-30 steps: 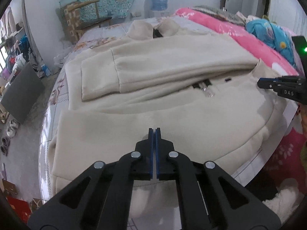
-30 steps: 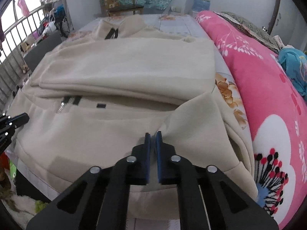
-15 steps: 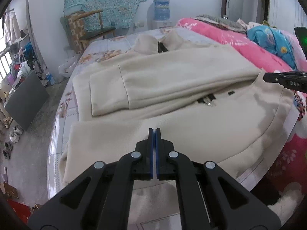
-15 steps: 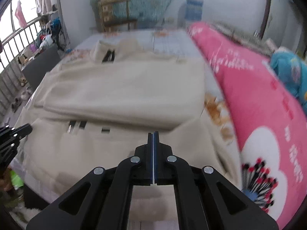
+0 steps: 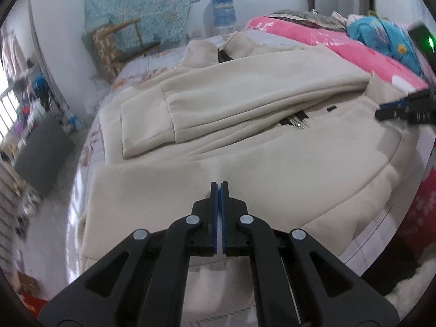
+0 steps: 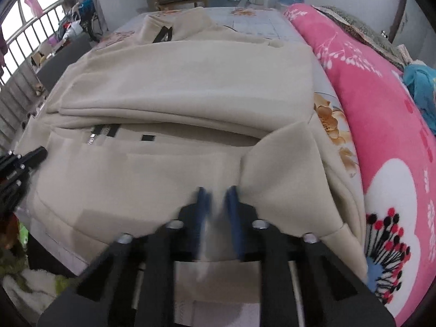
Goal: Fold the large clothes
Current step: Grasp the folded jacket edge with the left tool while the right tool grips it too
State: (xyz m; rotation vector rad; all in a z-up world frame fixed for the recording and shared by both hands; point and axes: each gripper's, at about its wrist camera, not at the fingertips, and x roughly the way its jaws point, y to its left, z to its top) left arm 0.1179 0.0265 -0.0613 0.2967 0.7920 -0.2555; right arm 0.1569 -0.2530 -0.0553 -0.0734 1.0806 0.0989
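- Writing: none legible in either view; a small black tag [image 6: 148, 137] on the garment's front is blank at this size, and print on the right gripper's side is too blurred to read.
- Beige jacket [image 5: 245, 125]: spread across the bed [image 6: 256, 19], collar toward the far end, a sleeve folded over the chest, the hem along the near bed edge. A black zipper [image 5: 295, 120] with a metal pull shows below the folded sleeve. At the jacket's right side one corner flap [image 6: 286, 169] stands raised.
- Left gripper [image 5: 217, 188]: fingers together, blue pads meeting, nothing between them; it hangs over the hem area on the left side of the jacket.
- Right gripper [image 6: 218, 199]: motion-blurred in its own view; fingers parting, a narrow gap between the blue pads, no cloth visibly pinched. It sits just beside the raised flap. In the left wrist view it enters from the right edge above the jacket.
- Containers: a blue water bottle [image 5: 223, 11] stands against the far wall beyond the bed; its contents cannot be told.
- Surroundings: a pink floral blanket [image 6: 381, 125] lies along the right side of the bed, touching the jacket's edge, with a blue garment [image 5: 381, 38] on top of it. A wooden chair [image 5: 120, 43] stands at the far wall under a teal patterned cloth [image 5: 141, 2]. A metal railing [image 6: 24, 41] and cluttered items lie to the left, well apart from the bed.
- Obstructions: nothing lies on top of the jacket.
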